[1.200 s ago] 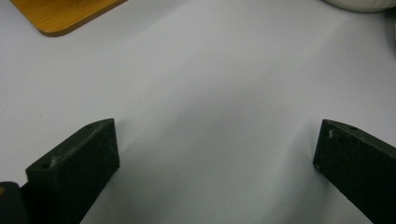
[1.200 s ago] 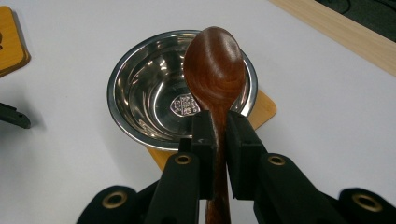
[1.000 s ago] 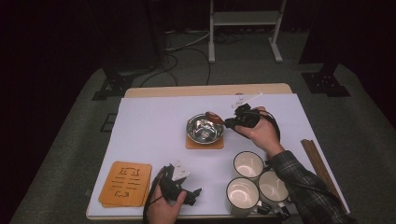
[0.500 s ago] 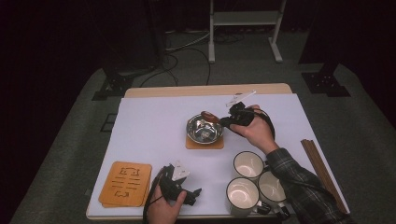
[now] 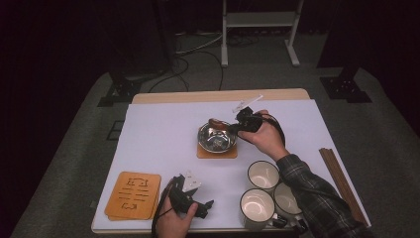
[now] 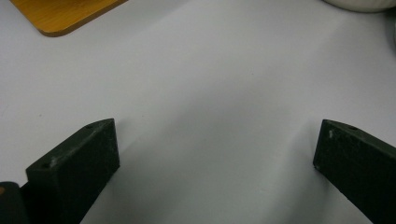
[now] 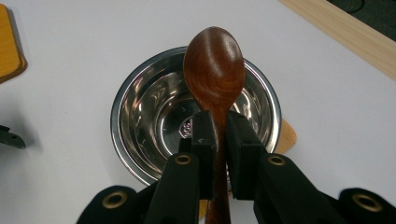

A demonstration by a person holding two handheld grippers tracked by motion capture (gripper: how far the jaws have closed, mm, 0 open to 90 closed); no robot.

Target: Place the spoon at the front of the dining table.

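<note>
- at the far left of the surface (image 5: 158,134) lies a stack of wooden coasters (image 5: 133,195) with a dark engraved pattern on top — the marks are too small to read as words.
- the left tool (image 5: 194,202) rests low near the front edge in the person's hand; in the left gripper view its jaws stand wide apart over bare white surface with nothing between them.
- in the middle, the steel bowl (image 7: 196,114) sits on its own wooden coaster (image 5: 217,151); a tiny stamp shows on the bowl's bottom, too blurred to read.
- the right tool (image 7: 218,135) is clamped on the handle of the wooden spoon (image 7: 215,65), whose head hovers above the bowl, over its far side.
- risk, as i judge it: the grip is on a narrow, smooth handle, so the spoon could pivot or slide between the pads if the hand tilts — then it would clatter against the rim rather than settle inside.
- a release from high up could tip the light bowl or push it off its coaster.
- to the right, three white mugs (image 5: 263,174) stand close under the person's sleeve; a forearm sweep could knock them. no label is visible on them.
</note>
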